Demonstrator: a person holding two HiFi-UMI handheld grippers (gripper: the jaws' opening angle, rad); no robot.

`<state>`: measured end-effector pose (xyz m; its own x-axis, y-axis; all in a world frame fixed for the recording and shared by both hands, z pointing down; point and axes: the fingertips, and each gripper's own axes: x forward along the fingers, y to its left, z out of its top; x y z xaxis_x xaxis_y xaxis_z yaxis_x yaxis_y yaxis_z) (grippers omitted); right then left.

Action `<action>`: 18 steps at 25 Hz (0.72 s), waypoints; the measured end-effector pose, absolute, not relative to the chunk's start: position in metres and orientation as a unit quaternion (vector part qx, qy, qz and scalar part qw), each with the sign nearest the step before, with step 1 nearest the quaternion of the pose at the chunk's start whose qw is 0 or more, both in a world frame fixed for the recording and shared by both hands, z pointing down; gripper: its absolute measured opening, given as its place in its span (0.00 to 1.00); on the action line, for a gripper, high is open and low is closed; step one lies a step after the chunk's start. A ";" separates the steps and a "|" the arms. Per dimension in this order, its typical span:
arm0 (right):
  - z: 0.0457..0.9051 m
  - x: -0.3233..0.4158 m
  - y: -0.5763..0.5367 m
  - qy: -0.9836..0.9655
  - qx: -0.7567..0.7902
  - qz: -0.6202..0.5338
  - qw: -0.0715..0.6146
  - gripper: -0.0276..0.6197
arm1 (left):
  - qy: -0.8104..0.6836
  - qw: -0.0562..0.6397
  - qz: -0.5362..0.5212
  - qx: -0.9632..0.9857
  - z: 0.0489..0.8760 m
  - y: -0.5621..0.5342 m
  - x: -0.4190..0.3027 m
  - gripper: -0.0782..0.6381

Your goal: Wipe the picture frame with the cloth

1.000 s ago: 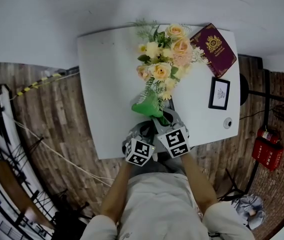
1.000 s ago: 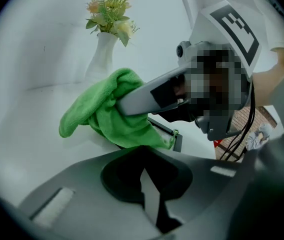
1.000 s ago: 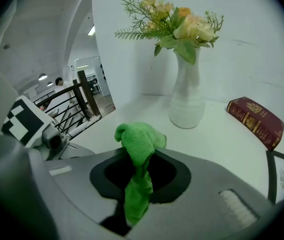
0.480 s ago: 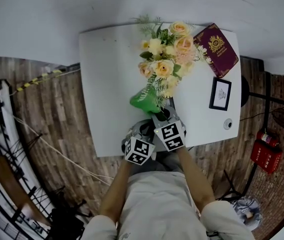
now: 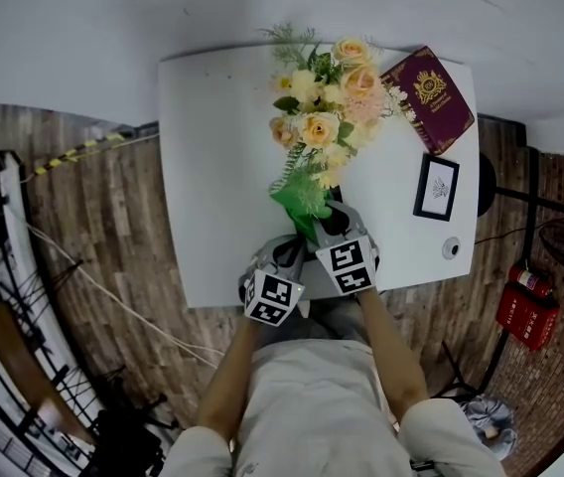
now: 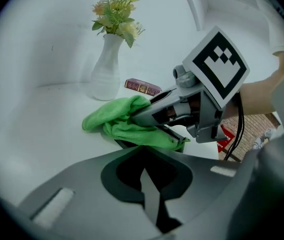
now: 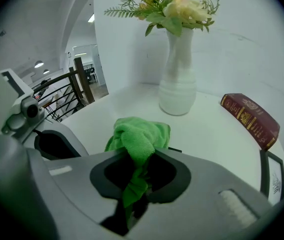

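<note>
A green cloth (image 5: 302, 200) bunches up over the table's near middle, and my right gripper (image 5: 323, 223) is shut on it. In the right gripper view the cloth (image 7: 139, 135) spills out of the closed jaws of the right gripper (image 7: 133, 181). The black picture frame (image 5: 434, 187) lies flat near the table's right edge, apart from both grippers; its corner (image 7: 275, 176) shows at the far right. My left gripper (image 5: 284, 262) sits beside the right one at the near edge, shut with nothing in it. From the left gripper (image 6: 144, 176) I see the right gripper (image 6: 149, 115) holding the cloth (image 6: 116, 122).
A white vase of flowers (image 5: 324, 117) stands just beyond the cloth. A dark red book (image 5: 425, 97) lies at the far right corner, a small round object (image 5: 451, 247) near the right front. The white table (image 5: 212, 177) ends close to my body; a red extinguisher (image 5: 522, 312) is on the floor.
My right gripper has shifted the cloth slightly farther onto the table, toward the vase. The left gripper has barely moved.
</note>
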<state>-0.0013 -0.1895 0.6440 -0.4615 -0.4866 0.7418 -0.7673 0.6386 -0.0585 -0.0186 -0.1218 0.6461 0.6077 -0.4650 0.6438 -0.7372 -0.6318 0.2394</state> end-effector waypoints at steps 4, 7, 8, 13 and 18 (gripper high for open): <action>0.643 0.013 -0.193 -0.826 0.387 0.189 0.364 0.14 | -0.354 0.249 0.273 0.859 0.646 -0.122 -0.019 0.14; 0.641 0.021 -0.194 -0.823 0.391 0.187 0.366 0.14 | -0.357 0.249 0.272 0.858 0.646 -0.122 -0.019 0.14; 0.640 0.023 -0.194 -0.824 0.391 0.187 0.366 0.14 | -0.357 0.249 0.273 0.858 0.646 -0.122 -0.019 0.14; 0.636 0.032 -0.192 -0.821 0.399 0.186 0.365 0.14 | -0.357 0.247 0.274 0.858 0.646 -0.123 -0.018 0.14; 0.633 0.050 -0.192 -0.809 0.419 0.184 0.368 0.14 | -0.355 0.248 0.274 0.859 0.646 -0.123 -0.018 0.14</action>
